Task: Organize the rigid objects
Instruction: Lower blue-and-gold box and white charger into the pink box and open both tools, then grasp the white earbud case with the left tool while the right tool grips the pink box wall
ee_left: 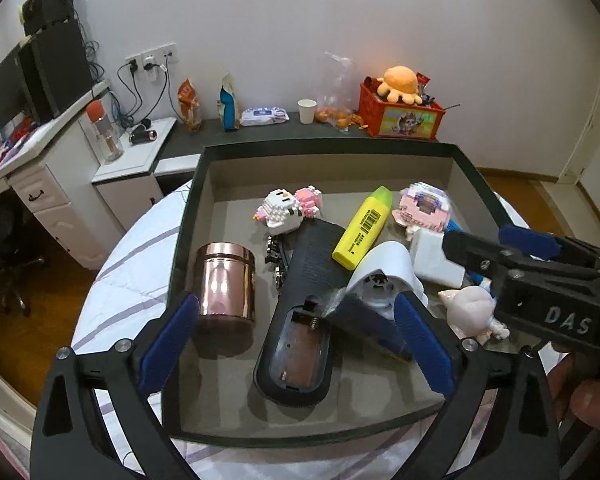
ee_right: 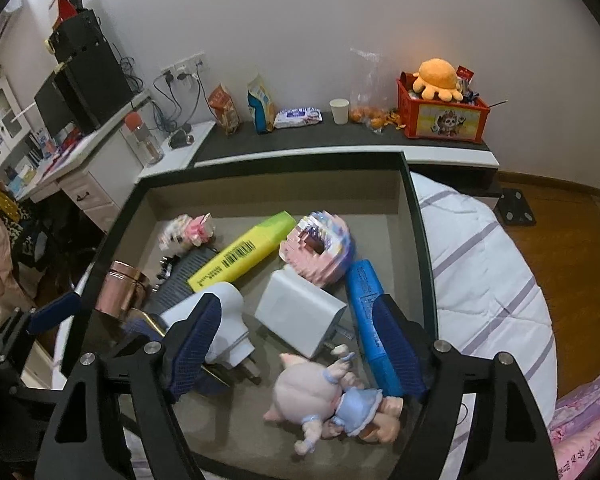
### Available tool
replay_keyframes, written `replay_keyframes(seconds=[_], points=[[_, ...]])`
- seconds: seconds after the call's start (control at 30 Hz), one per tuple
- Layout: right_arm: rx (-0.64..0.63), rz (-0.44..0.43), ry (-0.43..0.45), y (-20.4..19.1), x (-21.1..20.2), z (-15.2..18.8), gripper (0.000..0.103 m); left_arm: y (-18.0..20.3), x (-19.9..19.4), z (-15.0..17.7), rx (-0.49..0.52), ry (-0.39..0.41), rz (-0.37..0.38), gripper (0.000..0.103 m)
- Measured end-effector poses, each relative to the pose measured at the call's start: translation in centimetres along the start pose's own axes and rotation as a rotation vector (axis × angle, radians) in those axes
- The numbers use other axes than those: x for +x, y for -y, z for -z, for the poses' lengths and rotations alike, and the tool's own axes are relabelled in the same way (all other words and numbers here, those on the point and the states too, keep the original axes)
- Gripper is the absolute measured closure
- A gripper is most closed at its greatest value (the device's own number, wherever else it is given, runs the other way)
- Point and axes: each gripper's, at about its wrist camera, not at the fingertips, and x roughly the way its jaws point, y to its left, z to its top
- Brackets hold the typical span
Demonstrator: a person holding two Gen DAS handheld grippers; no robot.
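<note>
A dark-rimmed box (ee_left: 188,216) with a grey floor holds the objects. My left gripper (ee_left: 296,304) is open low over it and straddles a black remote (ee_left: 300,320) with an uncovered battery bay. Its left pad is right beside a rose-gold jar (ee_left: 225,284). A yellow highlighter (ee_left: 362,227), a white brick cat (ee_left: 286,210) and a pink brick figure (ee_left: 424,204) lie farther back. My right gripper (ee_right: 298,308) is open above a white charger (ee_right: 300,316). A white plug adapter (ee_right: 220,320) is by its left finger, a blue marker (ee_right: 370,312) by its right. A pig figurine (ee_right: 328,396) lies nearer.
The box (ee_right: 416,240) rests on a white quilt with purple stripes (ee_right: 480,264). Behind it a dark shelf (ee_right: 300,136) carries snack bags, a paper cup (ee_right: 339,111) and a red crate (ee_right: 440,112) with an orange plush. A white desk (ee_left: 48,184) stands at the left, wood floor at the right.
</note>
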Motion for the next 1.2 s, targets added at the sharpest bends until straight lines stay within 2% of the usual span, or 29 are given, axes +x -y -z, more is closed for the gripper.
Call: replay_keyframes(seconds=[0.33,0.67,0.97,1.2], points=[[0.010,-0.008,0.093,-0.1,-6.6,1.3,0.023,-0.8,-6.1,1.3,-0.002,0.072,-0.006,0.001],[0.036,0.006,0.173,0.4,-14.7,7.3,0.022,-3.0,-12.8,5.7,-0.031,0.110,-0.037,0.000],[0.078,0.025,0.121,1.3,-15.7,13.8,0.022,-3.8,-14.6,10.6,-0.083,0.080,-0.057,0.000],[0.053,0.010,0.112,0.2,-15.8,15.2,0.022,-2.7,-15.6,12.2,-0.066,0.084,-0.064,0.000]])
